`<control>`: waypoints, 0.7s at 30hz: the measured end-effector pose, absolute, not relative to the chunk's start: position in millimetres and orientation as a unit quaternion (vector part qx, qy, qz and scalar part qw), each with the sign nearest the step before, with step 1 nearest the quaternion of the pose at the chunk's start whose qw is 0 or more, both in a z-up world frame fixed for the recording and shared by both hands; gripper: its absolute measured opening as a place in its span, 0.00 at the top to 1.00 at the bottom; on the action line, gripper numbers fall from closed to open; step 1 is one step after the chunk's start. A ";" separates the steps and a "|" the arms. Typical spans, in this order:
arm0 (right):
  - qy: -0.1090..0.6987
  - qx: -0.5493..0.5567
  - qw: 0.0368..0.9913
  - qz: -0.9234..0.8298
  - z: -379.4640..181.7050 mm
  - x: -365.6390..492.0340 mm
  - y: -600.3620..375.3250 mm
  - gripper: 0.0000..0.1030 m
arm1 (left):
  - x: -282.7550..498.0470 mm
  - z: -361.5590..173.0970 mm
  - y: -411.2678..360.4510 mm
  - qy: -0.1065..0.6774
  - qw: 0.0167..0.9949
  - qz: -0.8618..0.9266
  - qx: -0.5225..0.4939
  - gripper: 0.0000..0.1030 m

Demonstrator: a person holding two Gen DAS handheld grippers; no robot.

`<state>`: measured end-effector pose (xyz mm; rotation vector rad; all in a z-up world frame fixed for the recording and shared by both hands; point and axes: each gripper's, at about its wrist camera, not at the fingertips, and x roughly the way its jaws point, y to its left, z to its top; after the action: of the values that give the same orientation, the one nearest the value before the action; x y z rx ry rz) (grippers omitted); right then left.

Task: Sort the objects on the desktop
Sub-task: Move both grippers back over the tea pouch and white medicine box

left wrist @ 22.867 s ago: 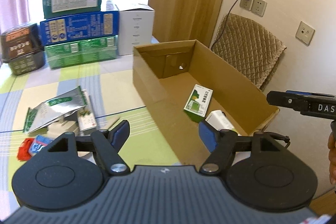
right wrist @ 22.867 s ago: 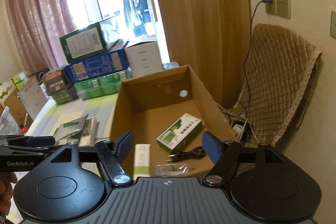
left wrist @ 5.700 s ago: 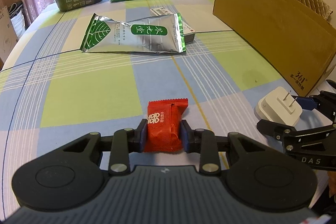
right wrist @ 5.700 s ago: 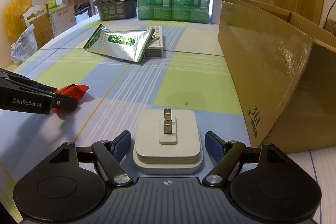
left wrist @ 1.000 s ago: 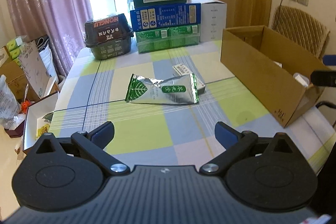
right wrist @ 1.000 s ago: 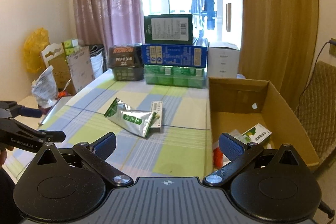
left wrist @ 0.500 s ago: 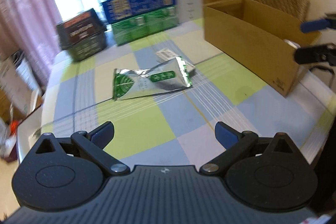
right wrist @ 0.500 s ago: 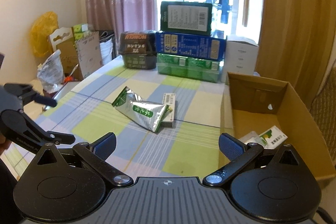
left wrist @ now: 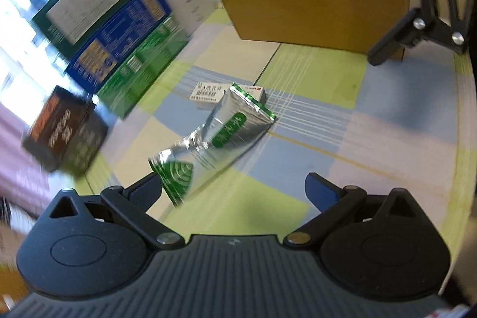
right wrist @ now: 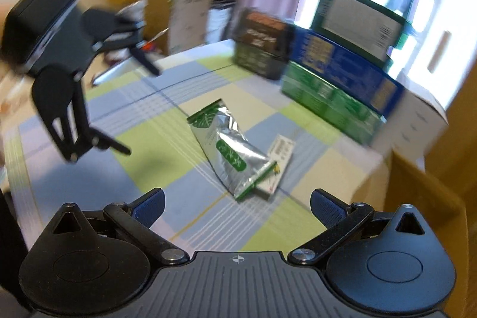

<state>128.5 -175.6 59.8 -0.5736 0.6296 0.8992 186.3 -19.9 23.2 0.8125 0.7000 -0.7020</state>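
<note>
Foil pouch ahead of both grippers, L closer

L gripper (left wrist: 234, 189) wide open, empty; foil pouch (left wrist: 219, 136) lies on table (left wrist: 387, 139) just ahead, near end by L finger, long axis running away up-right, far end resting on the small flat box (left wrist: 208, 93). R gripper (right wrist: 237, 203) also spread wide, empty, pouch further off. Cardboard box (left wrist: 313, 17) sits beyond, to the right.

A crinkled, shiny silver foil pouch (left wrist: 220, 136) lies on the smooth checked tablecloth (left wrist: 310, 145) beside a matt paper carton (left wrist: 208, 93), with a plain brown cardboard box (left wrist: 313, 17) on the far right, matt and unprinted.
</note>
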 end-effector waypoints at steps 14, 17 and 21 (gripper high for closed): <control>0.281 -0.446 0.697 0.485 10.1 202.7 -129.1 0.02 | 280.8 -26.2 -45.0 0.319 0.697 -0.440 0.467 0.03; 0.288 -0.459 0.686 0.486 -1.5 212.0 -128.8 0.02 | 299.5 -35.4 -48.5 0.327 0.686 -0.457 0.462 0.03; 0.294 -0.475 0.675 0.482 -14.1 222.4 -127.8 0.02 | 320.0 -47.6 -54.3 0.347 0.670 -0.475 0.453 0.03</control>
<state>222.4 -127.8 -14.1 -1.0676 0.6617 1.0851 320.0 -54.3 -47.6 1.0213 0.7815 -1.0712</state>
